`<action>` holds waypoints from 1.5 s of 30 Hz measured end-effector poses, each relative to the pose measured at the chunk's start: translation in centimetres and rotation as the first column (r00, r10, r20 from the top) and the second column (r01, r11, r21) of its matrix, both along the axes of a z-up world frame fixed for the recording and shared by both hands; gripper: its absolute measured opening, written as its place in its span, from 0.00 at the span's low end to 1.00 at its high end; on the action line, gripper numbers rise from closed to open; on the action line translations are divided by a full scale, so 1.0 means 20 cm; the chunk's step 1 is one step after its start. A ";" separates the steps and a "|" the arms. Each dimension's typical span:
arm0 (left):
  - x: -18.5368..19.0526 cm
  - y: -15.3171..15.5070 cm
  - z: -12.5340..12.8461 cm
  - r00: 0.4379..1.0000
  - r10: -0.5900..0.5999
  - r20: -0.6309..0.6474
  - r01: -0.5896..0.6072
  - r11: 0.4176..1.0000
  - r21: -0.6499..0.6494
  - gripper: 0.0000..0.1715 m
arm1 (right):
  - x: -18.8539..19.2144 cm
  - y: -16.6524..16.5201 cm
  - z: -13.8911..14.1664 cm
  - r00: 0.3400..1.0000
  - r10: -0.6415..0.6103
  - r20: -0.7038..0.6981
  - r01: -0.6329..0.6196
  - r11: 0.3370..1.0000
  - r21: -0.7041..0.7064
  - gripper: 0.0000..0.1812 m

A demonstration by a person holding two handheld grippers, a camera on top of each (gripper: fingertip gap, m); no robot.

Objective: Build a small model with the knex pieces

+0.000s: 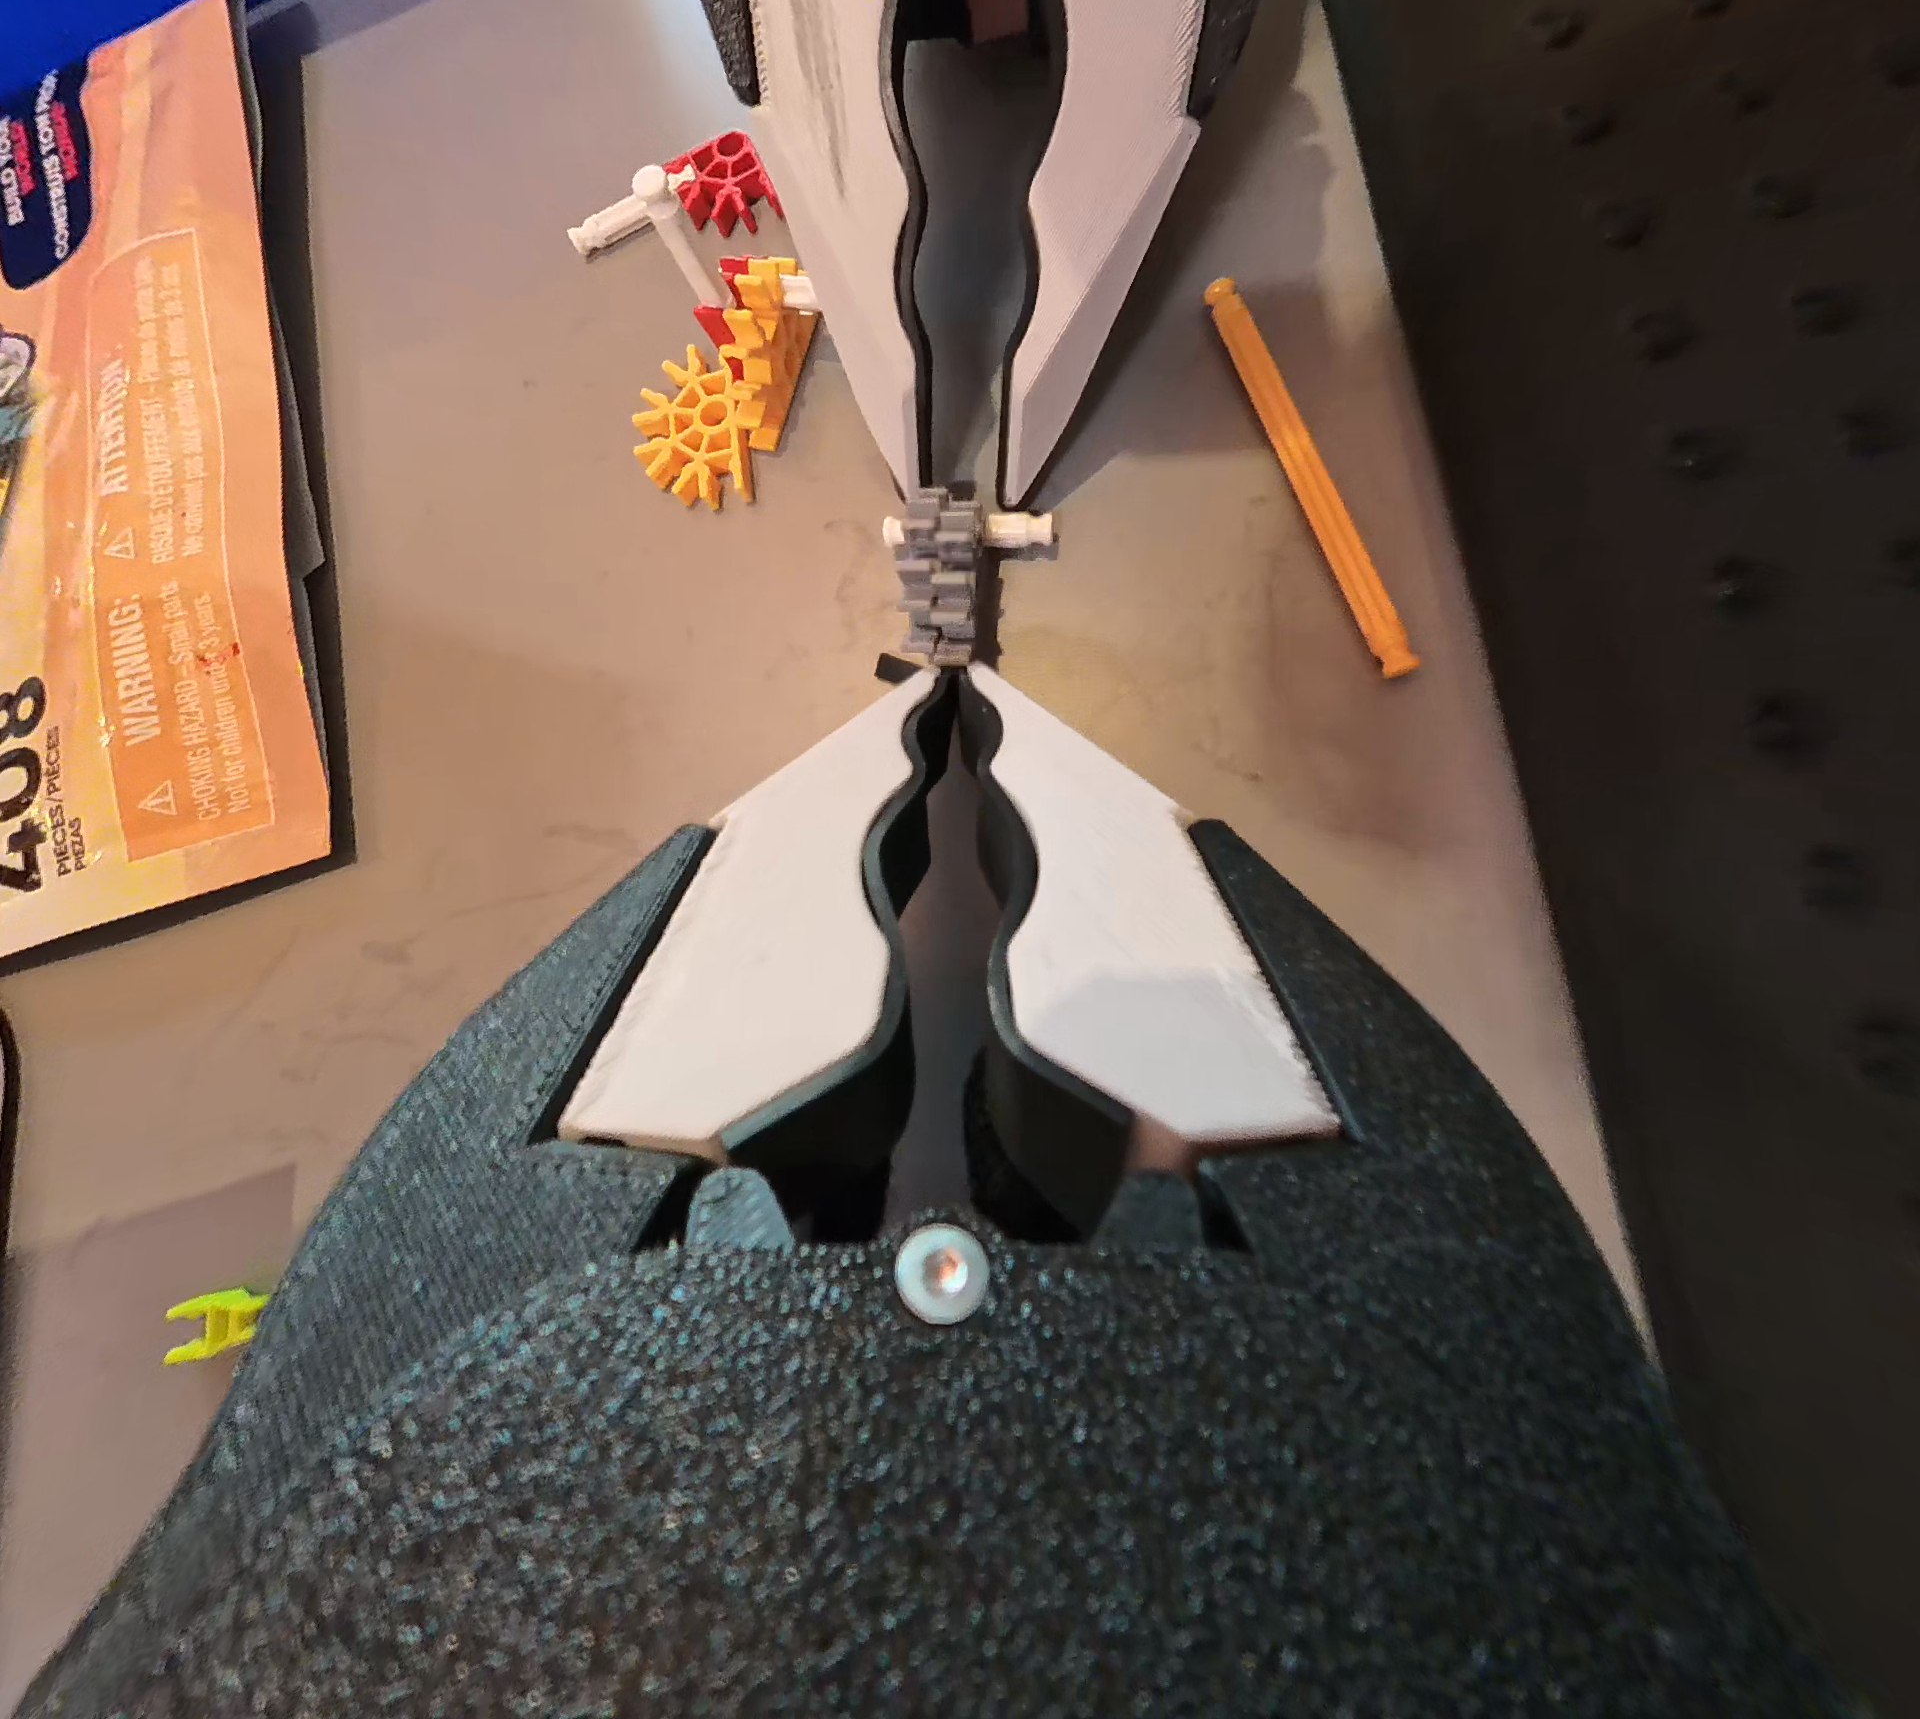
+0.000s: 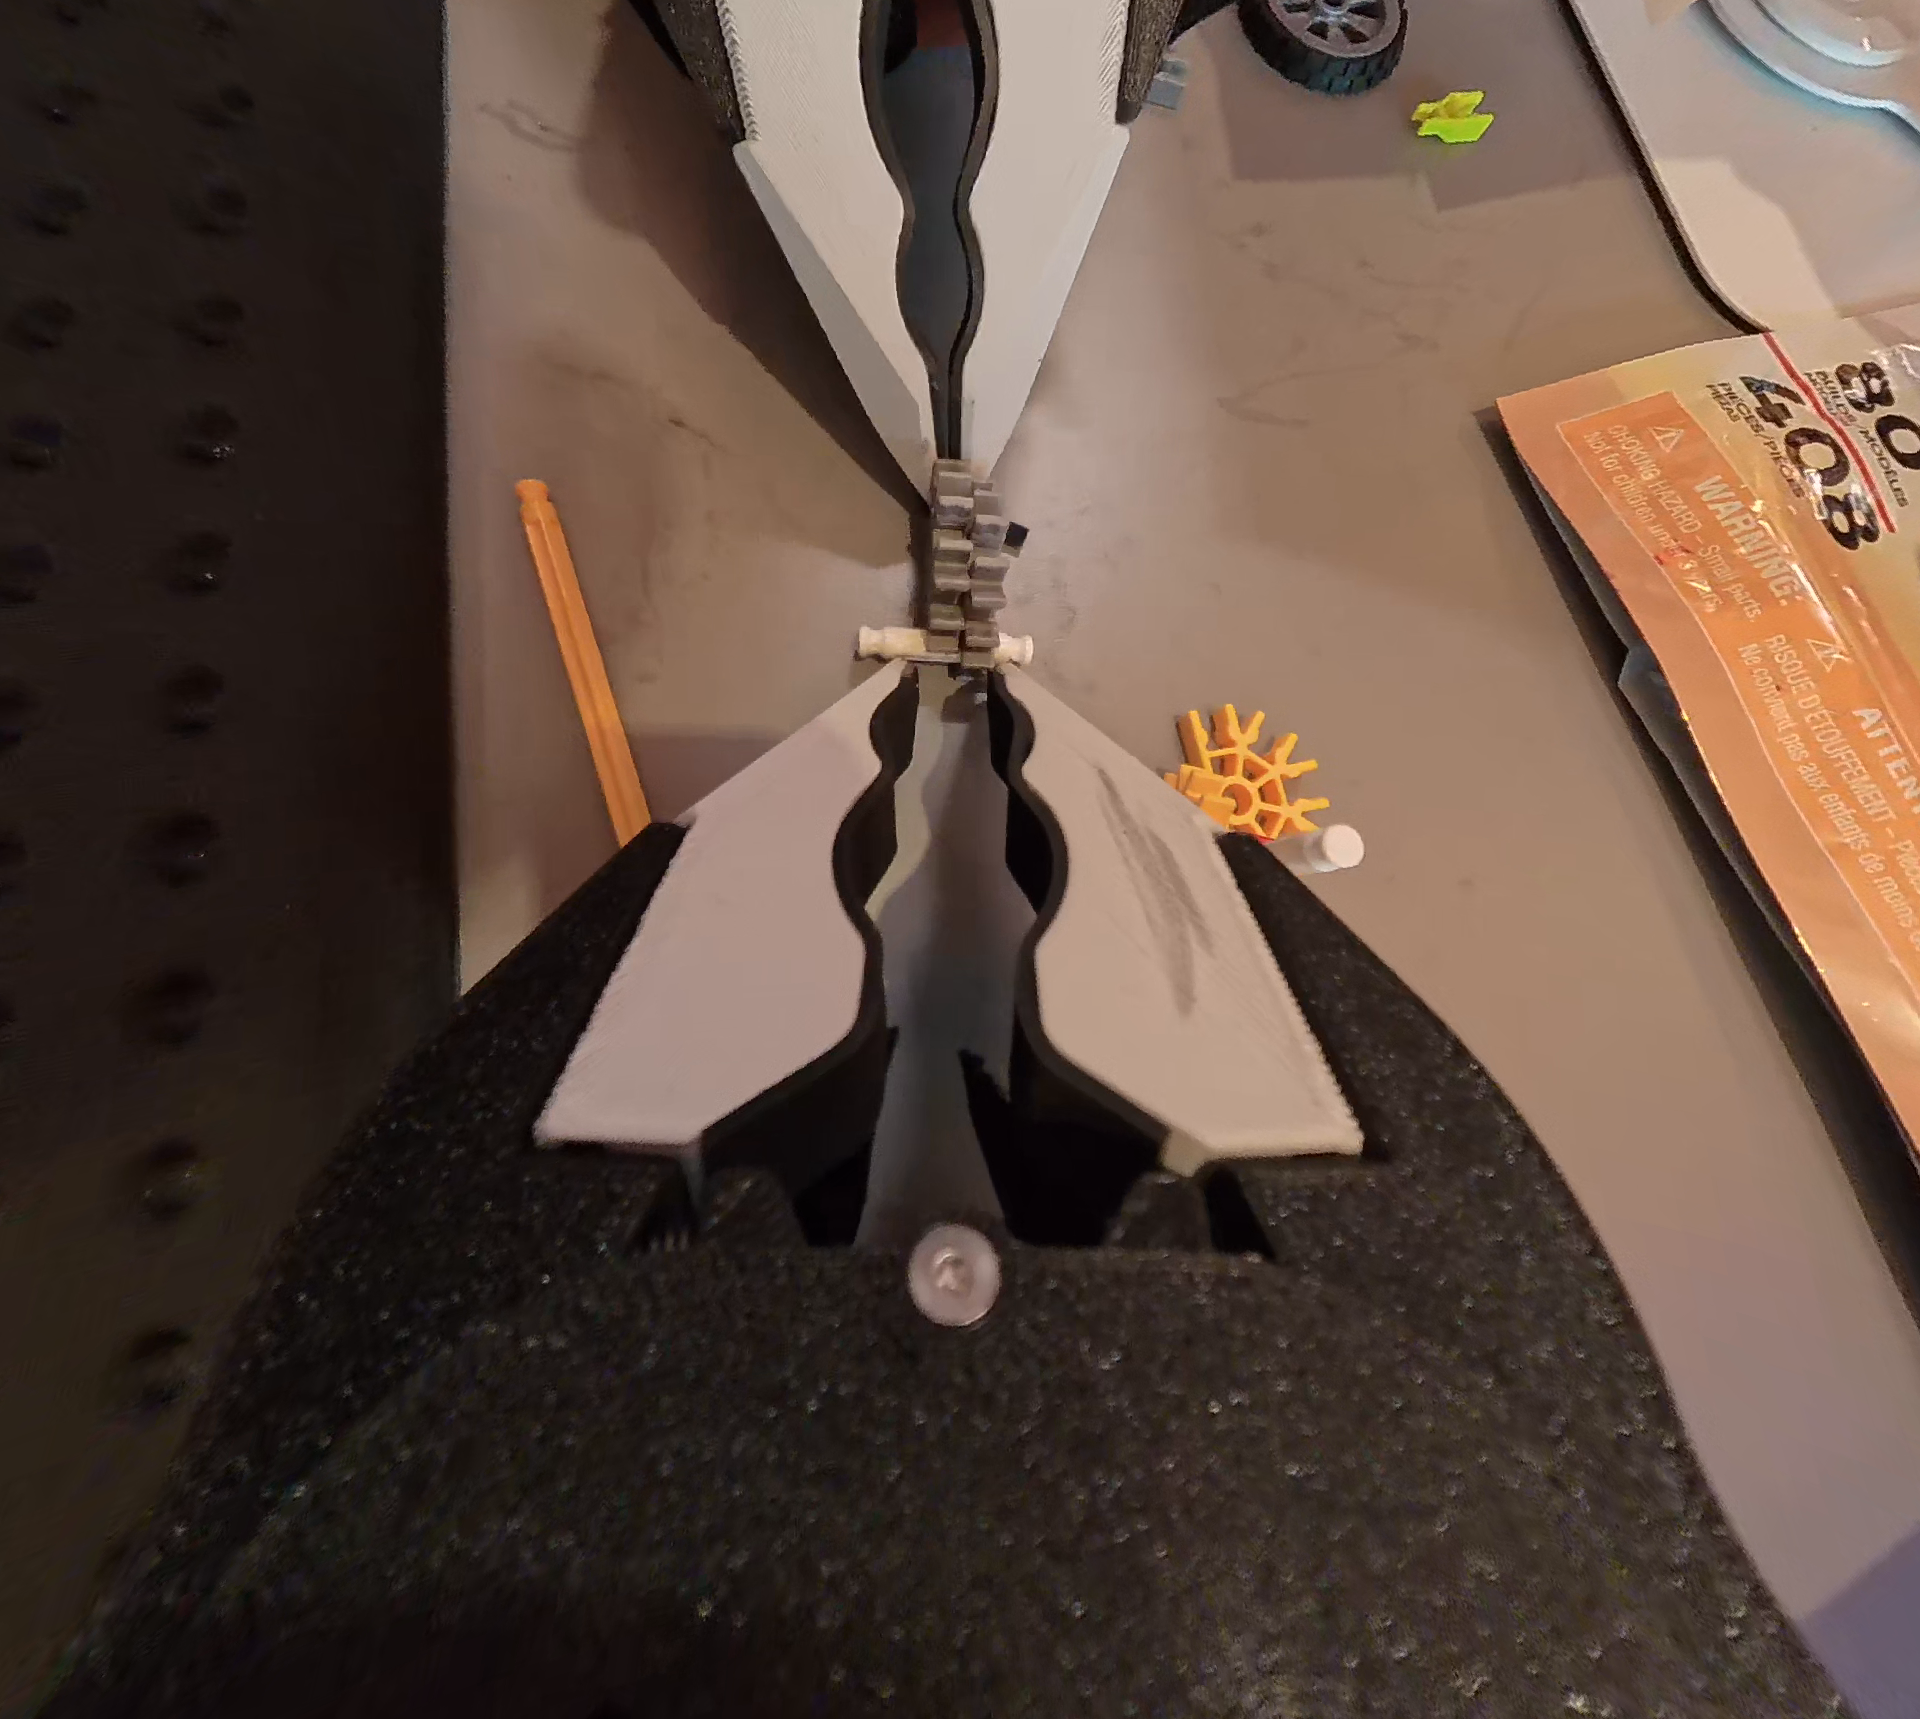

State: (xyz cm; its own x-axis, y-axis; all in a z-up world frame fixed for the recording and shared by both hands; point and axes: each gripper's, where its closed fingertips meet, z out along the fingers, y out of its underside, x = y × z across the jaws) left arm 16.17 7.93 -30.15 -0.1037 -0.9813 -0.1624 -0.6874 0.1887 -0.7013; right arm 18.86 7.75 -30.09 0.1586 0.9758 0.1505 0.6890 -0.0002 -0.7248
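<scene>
While the grey connector stack is being pinched from both ends, it is being kept just above the grey table, with a short white rod running crosswise through it. The left gripper is being pressed shut on one end of the stack, and the right gripper is being closed on the end nearest the rod, the two sets of tips facing each other. A cluster of yellow and red connectors is being left just beside the right gripper, and an orange rod is lying near on the other side. A printed orange bag, a green clip and a black wheel are lying farther out.
</scene>
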 end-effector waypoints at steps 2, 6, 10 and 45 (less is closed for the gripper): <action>-0.01 0.00 0.01 1.000 0.003 0.000 -0.003 1.000 -0.002 0.00 | 0.00 0.00 0.00 1.000 -0.001 0.001 0.001 1.000 0.001 0.07; -0.01 -0.01 0.02 1.000 -0.002 0.007 0.002 1.000 -0.013 0.00 | 0.00 0.00 0.00 1.000 -0.001 0.003 0.001 1.000 0.002 0.07; 0.00 -0.02 -0.01 1.000 -0.009 -0.007 0.009 1.000 -0.009 0.00 | 0.00 0.00 0.00 1.000 0.000 0.006 0.000 1.000 0.006 0.07; -0.02 -0.04 0.11 0.974 -0.225 0.018 0.184 0.838 0.515 0.02 | 0.00 0.00 -0.01 1.000 0.004 0.004 -0.004 1.000 -0.007 0.06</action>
